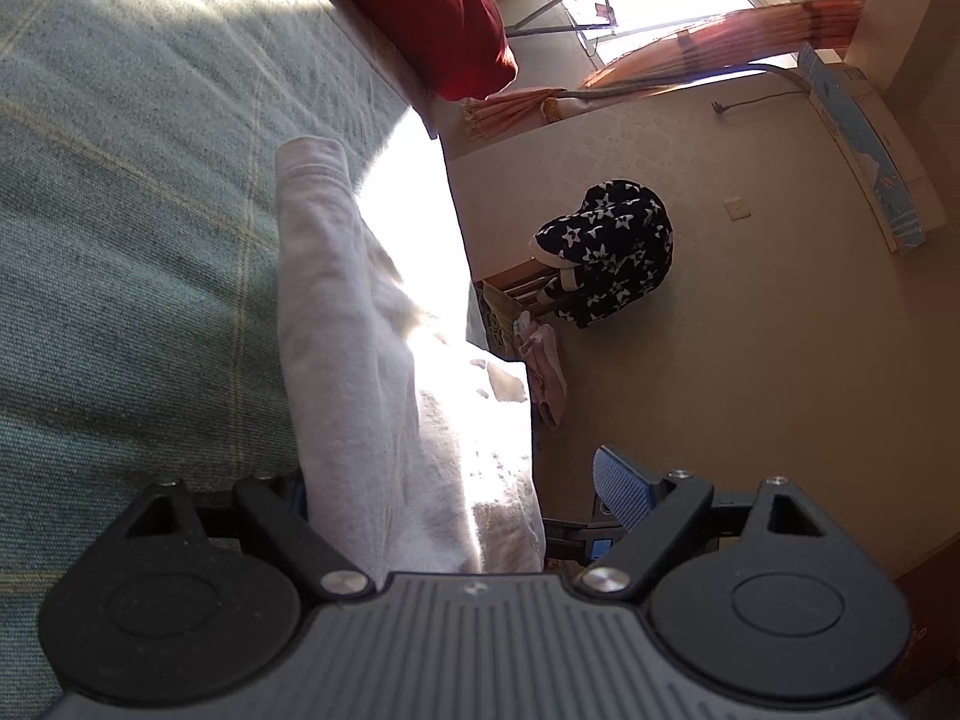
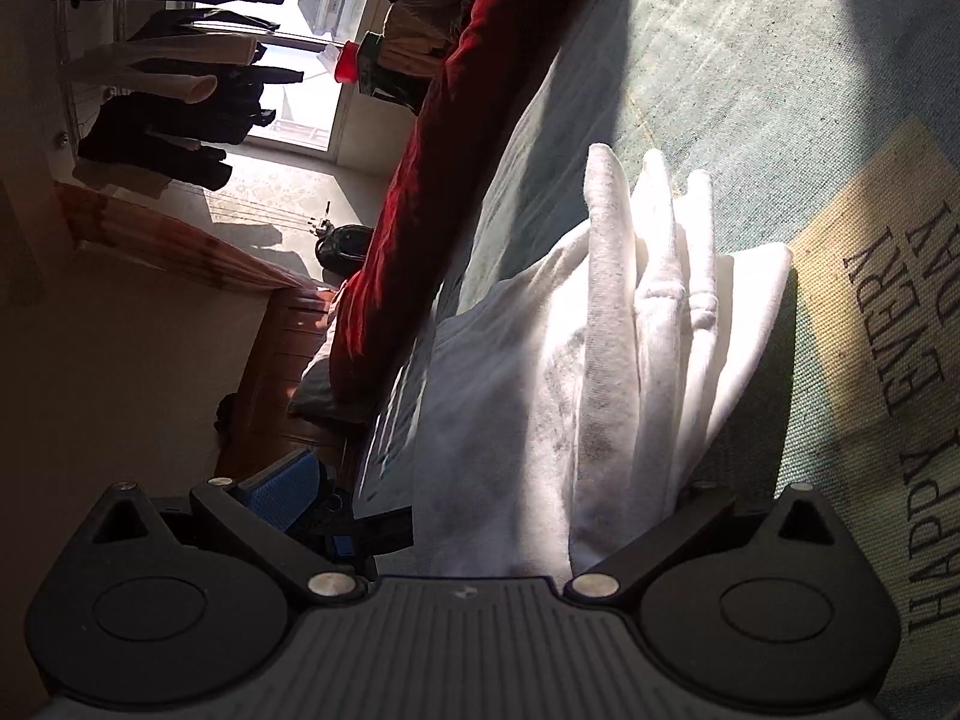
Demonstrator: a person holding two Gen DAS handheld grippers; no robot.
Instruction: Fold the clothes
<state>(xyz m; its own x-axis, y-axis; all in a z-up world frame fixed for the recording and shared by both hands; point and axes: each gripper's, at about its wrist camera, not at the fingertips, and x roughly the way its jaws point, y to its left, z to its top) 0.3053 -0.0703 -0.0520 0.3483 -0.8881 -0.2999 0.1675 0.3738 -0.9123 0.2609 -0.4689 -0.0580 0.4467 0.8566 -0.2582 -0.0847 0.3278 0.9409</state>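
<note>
A white garment [image 1: 354,324] lies folded in a long strip on the green plaid bedcover [image 1: 132,192]. My left gripper [image 1: 456,480] is open, its jaws wide apart with the cloth between them; the blue right pad [image 1: 621,486] shows and the left finger is hidden under the cloth. In the right wrist view the same white garment [image 2: 612,336] lies in stacked folds on the bedcover [image 2: 750,60]. My right gripper [image 2: 498,480] is open astride it; its blue left pad [image 2: 288,483] shows and the right finger is hidden by the cloth.
A red quilt [image 1: 432,18] lies along the bed's far side and also shows in the right wrist view [image 2: 444,180]. A star-print dark garment [image 1: 606,252] hangs over a wooden chair. A beige patch with lettering [image 2: 888,300] is on the bedcover. Clothes hang by the window [image 2: 168,96].
</note>
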